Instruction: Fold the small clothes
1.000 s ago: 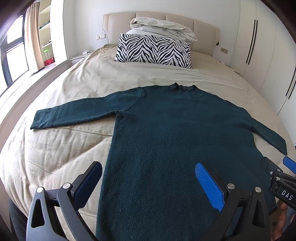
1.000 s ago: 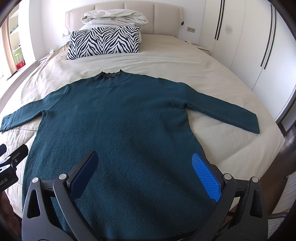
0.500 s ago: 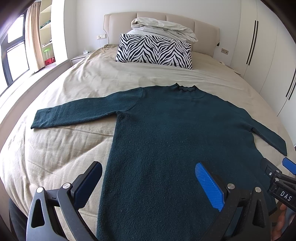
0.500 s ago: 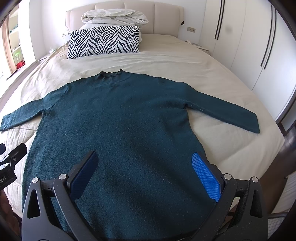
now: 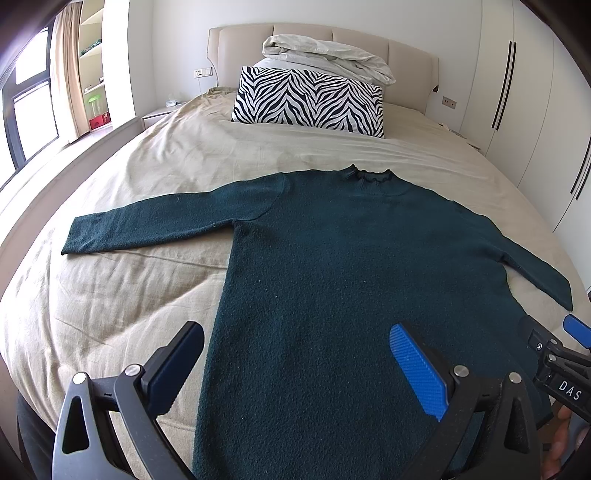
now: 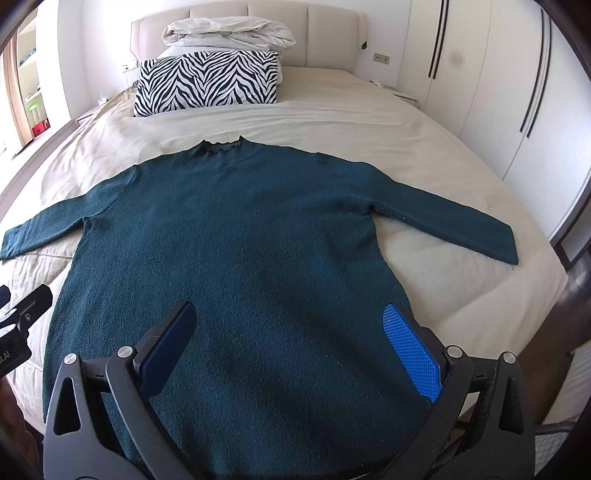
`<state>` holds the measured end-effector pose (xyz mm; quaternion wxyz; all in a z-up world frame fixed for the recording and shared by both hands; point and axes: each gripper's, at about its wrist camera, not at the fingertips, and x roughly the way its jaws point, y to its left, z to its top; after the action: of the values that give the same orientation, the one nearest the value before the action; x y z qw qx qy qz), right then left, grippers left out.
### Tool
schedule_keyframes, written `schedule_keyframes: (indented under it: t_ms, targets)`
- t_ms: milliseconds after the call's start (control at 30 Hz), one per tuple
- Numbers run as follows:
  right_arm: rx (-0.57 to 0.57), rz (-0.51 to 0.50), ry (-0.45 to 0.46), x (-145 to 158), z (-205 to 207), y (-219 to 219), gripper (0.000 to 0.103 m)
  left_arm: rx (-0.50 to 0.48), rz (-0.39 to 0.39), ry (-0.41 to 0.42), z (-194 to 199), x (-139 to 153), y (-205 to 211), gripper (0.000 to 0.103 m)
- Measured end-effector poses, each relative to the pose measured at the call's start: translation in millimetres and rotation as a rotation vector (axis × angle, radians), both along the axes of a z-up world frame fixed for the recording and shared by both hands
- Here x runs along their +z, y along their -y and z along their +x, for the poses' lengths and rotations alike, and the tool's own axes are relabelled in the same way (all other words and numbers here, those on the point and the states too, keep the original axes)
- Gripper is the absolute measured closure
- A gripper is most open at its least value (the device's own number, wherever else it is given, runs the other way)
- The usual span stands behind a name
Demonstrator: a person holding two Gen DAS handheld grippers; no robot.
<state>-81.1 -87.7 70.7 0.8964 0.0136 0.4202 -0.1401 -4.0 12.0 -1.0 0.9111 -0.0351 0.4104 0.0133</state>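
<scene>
- Sweater (image 5: 351,280): dark teal knit, long-sleeved, lying flat on the bed (image 5: 140,177), front side up or down — can't tell. Neck w/ small ruffled collar (image 6: 221,146) points toward the headboard (image 6: 332,33); hem end is nearest me.
- Both sleeves spread out to the sides, angled slightly toward me; cuffs lie flat on the beige cover. Body smooth, no fold in it yet.
- Zebra-print pillow (image 5: 308,101) sits beyond the collar, well apart from it; crumpled white bedding (image 5: 328,57) stacked behind the pillow, against the headboard.
- My left gripper (image 5: 297,363): jaws wide apart, nothing between them. Poised over the sweater's lower left part; left finger over bare cover beside the side edge, right blue pad (image 5: 417,369) over the knit. Contact w/ fabric: can't tell.
- My right gripper (image 6: 291,345): jaws wide apart, holding nothing. Poised over the lower right part of the sweater; its right pad (image 6: 412,354) is at the side edge. Contact: can't tell.
- Each gripper shows at the edge of the other's view, side by side at the hem end.
</scene>
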Motion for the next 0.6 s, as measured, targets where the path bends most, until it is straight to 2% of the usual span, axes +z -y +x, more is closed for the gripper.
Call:
schedule_keyframes:
  t_ms: [600]
  targets:
    - [-0.002, -0.005, -0.002, -2.0, -0.2, -1.2, 0.000, -0.001, -0.001, 0.000, 0.0, -0.2, -0.3, 0.000]
